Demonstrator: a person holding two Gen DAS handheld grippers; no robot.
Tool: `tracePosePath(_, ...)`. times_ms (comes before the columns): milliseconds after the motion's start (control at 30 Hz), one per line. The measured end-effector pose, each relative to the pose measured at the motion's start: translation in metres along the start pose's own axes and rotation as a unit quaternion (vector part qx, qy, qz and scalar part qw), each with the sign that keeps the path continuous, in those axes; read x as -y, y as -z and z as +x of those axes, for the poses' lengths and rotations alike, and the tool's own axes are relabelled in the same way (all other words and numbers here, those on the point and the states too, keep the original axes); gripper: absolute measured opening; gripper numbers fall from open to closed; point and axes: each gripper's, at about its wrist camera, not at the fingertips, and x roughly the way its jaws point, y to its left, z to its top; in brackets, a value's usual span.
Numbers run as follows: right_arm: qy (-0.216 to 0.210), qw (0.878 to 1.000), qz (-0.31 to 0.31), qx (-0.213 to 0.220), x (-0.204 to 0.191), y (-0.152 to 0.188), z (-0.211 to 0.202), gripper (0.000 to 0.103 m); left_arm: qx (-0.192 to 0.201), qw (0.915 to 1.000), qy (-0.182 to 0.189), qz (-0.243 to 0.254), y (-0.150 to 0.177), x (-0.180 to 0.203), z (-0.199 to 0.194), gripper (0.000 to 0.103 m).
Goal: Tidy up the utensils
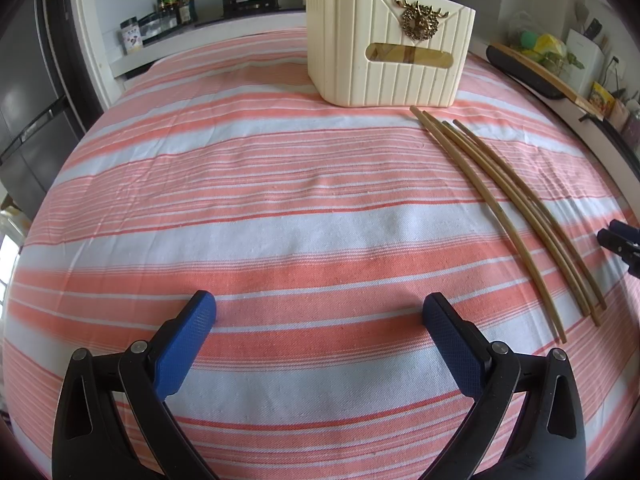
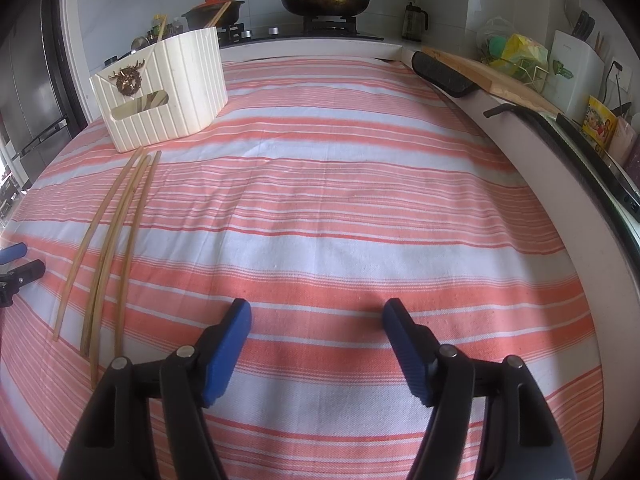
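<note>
Left wrist view: four chopsticks [image 1: 516, 204] beside one holder [image 1: 384, 44], both tongs [image 1: 320, 312] [image 2: 316, 312] apart, empty

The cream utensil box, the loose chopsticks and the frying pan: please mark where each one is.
cream utensil box [image 1: 384, 60]: left wrist view, on its ribbed front wall.
loose chopsticks [image 1: 516, 208]: left wrist view, on the middle of the bundle.
frying pan [image 2: 325, 3]: right wrist view, on its dark side wall.
</note>
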Motion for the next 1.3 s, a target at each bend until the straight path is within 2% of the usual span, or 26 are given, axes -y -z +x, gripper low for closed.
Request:
tracePosePath(300, 0.0, 1.0, 0.0, 0.0, 0.0, 0.0, 0.0, 0.07, 0.002, 1.0, 0.006, -0.005, 0.0, -0.002, -0.001, 0.103)
tracePosePath(500, 0.0, 1.0, 0.0, 0.0, 0.0, 0.0, 0.0, 0.07, 0.009, 0.9967, 0.058, -0.057, -0.009, -0.006, -0.018, 0.102)
tracePosePath(600, 0.0, 1.0, 0.0, 0.0, 0.0, 0.0, 0.0, 0.071, 0.009, 0.994, 0.092, -0.058, -0.023, 0.015, -0.022, 0.102)
tracePosePath(667, 0.0, 1.0, 0.0, 0.0, 0.0, 0.0, 0.0, 0.071, 0.003, 0.9941, 0.099, -0.045, -0.034, 0.035, -0.016, 0.102)
tracePosePath(767, -0.001, 1.0, 0.001, 0.0, 0.0, 0.0, 0.0, 0.071, 0.013, 0.9971, 0.074, -0.009, -0.047, 0.064, -0.005, 0.102)
tracePosePath(833, 0.0, 1.0, 0.0, 0.0, 0.0, 0.0, 0.0, 0.071, 0.005, 0.9987, 0.05, 0.006, -0.054, 0.078, 0.01, 0.102)
tracePosePath(900, 0.0, 1.0, 0.001, 0.0, 0.0, 0.0, 0.0, 0.071, -0.007, 0.9994, 0.032, 0.015, -0.057, 0.086, 0.023, 0.102)
tracePosePath(967, 0.0, 1.0, 0.001, 0.0, 0.0, 0.0, 0.0, 0.071, -0.015, 0.9994, -0.006, 0.03, -0.059, 0.091, 0.034, 0.102)
tracePosePath(1067, 0.0, 1.0, 0.001, 0.0, 0.0, 0.0, 0.0, 0.071, 0.0, 0.9987, -0.04, 0.033, -0.059, 0.088, 0.036, 0.103)
tracePosePath(1133, 0.0, 1.0, 0.001, 0.0, 0.0, 0.0, 0.0, 0.071, 0.003, 0.9986, -0.048, 0.021, -0.057, 0.08, 0.035, 0.102)
tracePosePath(1233, 0.0, 1.0, 0.001, 0.0, 0.0, 0.0, -0.001, 0.071, 0.004, 0.9998, -0.02, -0.01, -0.053, 0.061, 0.032, 0.084)
tracePosePath(1300, 0.0, 1.0, 0.001, 0.0, 0.0, 0.0, -0.001, 0.071, 0.009, 0.9997, -0.016, -0.015, -0.052, 0.055, 0.03, 0.078)
